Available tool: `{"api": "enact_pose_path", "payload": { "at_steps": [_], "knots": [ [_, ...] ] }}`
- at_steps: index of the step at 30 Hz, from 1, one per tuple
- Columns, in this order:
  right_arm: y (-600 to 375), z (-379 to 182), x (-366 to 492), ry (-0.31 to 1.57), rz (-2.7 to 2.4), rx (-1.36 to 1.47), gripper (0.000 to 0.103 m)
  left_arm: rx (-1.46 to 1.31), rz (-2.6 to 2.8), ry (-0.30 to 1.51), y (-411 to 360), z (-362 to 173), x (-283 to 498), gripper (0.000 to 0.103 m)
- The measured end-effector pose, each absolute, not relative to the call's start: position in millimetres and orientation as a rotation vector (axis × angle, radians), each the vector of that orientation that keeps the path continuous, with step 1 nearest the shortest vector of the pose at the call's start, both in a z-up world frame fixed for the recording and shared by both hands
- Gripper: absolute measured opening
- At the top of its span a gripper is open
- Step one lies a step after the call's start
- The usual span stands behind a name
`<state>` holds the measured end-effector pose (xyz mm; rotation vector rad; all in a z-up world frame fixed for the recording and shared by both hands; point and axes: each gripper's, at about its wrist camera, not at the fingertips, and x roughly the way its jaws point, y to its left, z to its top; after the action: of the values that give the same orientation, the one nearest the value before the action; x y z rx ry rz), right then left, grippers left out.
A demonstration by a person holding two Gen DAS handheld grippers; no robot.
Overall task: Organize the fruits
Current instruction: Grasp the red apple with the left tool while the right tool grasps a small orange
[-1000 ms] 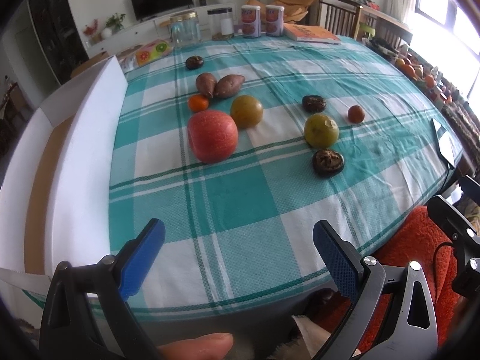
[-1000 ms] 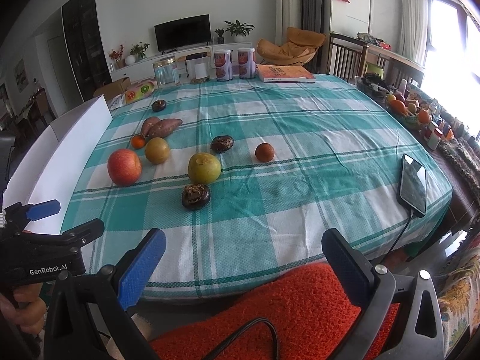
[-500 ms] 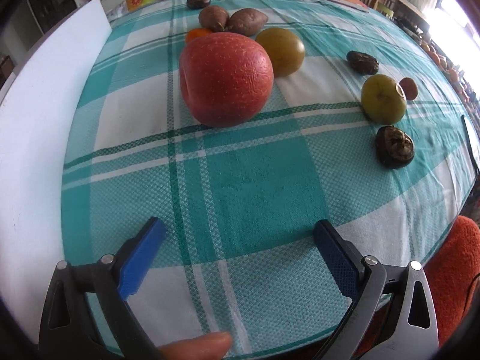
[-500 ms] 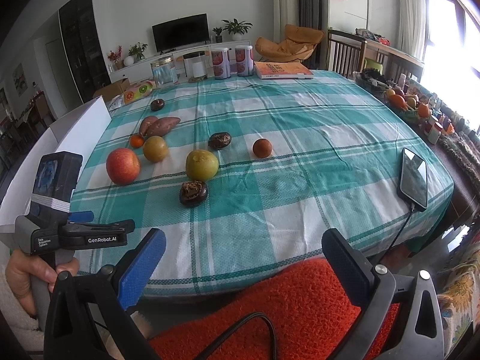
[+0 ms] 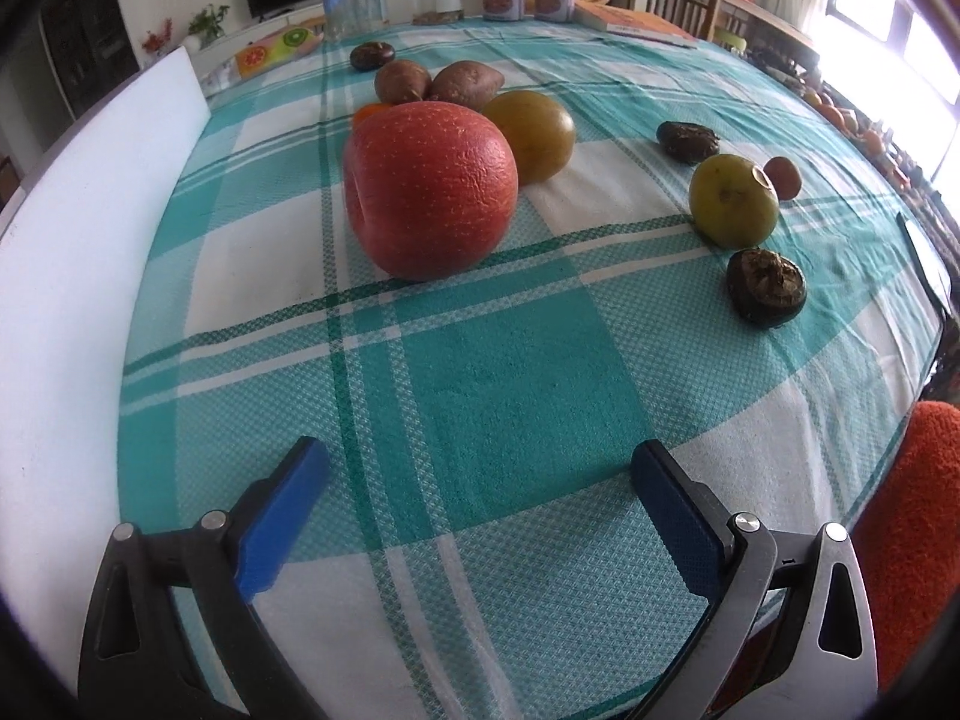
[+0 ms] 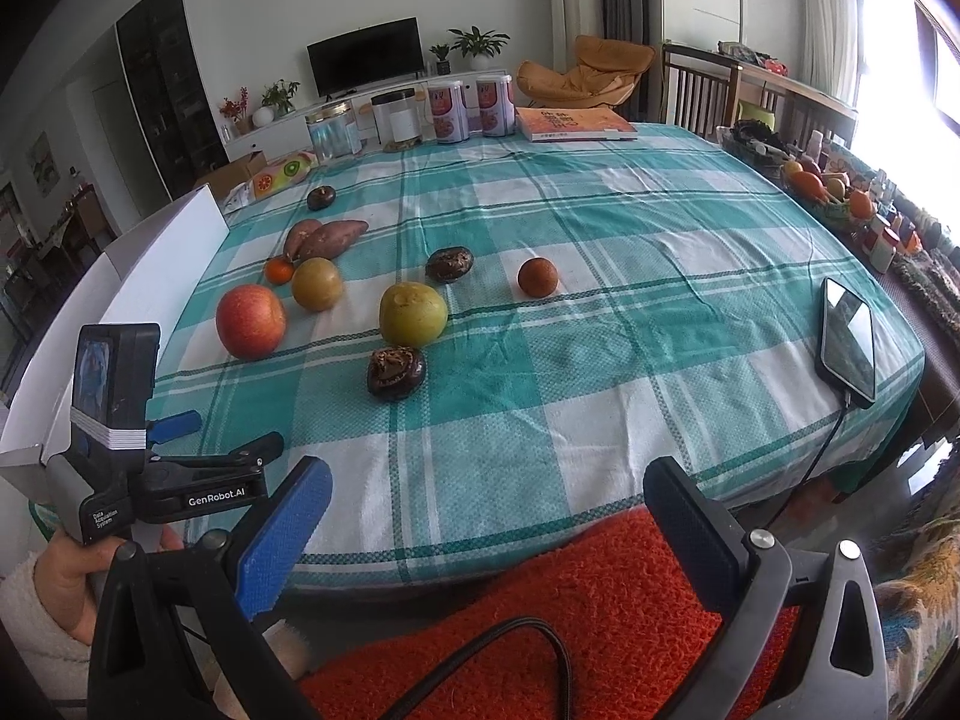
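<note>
A big red apple (image 5: 429,189) (image 6: 250,321) lies on the teal checked tablecloth (image 5: 480,372), straight ahead of my open left gripper (image 5: 474,480), which hovers low over the cloth with nothing between its fingers. Behind the apple sit a yellow-brown fruit (image 5: 531,135), a small orange (image 6: 279,270) and two sweet potatoes (image 5: 438,83). To the right lie a green-yellow fruit (image 5: 732,201) (image 6: 414,313), two dark wrinkled fruits (image 5: 767,285) (image 5: 687,141) and a small reddish-brown fruit (image 6: 537,276). My right gripper (image 6: 486,516) stands open, back over the table's near edge. The right wrist view shows the left gripper (image 6: 180,438) held in a hand.
A white foam box (image 5: 78,276) runs along the table's left edge. A phone (image 6: 847,339) on a cable lies at the right edge. Jars (image 6: 333,132), cans (image 6: 474,108) and a book (image 6: 573,123) stand at the far end. Red fuzzy fabric (image 6: 570,618) lies below the near edge.
My left gripper has moved forward over the table and levelled out toward the red apple, still open. My right gripper has barely shifted.
</note>
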<state>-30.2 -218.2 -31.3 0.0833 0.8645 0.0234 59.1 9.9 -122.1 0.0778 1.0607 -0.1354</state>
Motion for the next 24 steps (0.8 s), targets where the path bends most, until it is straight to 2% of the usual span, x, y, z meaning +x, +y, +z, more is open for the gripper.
{"api": "enact_pose_path", "payload": {
  "at_steps": [2,5,9,22,24],
  "knots": [
    [-217.7,-32.2,-30.3,0.867,0.03,0.085,0.103,0.017,-0.161,1.092,15.9,-115.5,67.2,0.099],
    [-219.2,-35.0,-30.0,0.876,0.033,0.097,0.103,-0.114,-0.229,1.049,26.9,-95.1,81.8,0.099],
    [-222.3,-36.9,-29.0,0.884,0.033,0.115,0.103,-0.094,-0.227,1.01,25.6,-80.0,106.5,0.099],
    [-279.9,-35.1,0.4,0.884,-0.009,0.263,0.103,-0.046,-0.182,0.98,19.2,-87.0,141.7,0.097],
    [-292.1,-36.3,24.5,0.883,0.007,0.285,0.103,-0.01,-0.15,0.96,19.3,-85.3,141.9,0.066]
  ]
}}
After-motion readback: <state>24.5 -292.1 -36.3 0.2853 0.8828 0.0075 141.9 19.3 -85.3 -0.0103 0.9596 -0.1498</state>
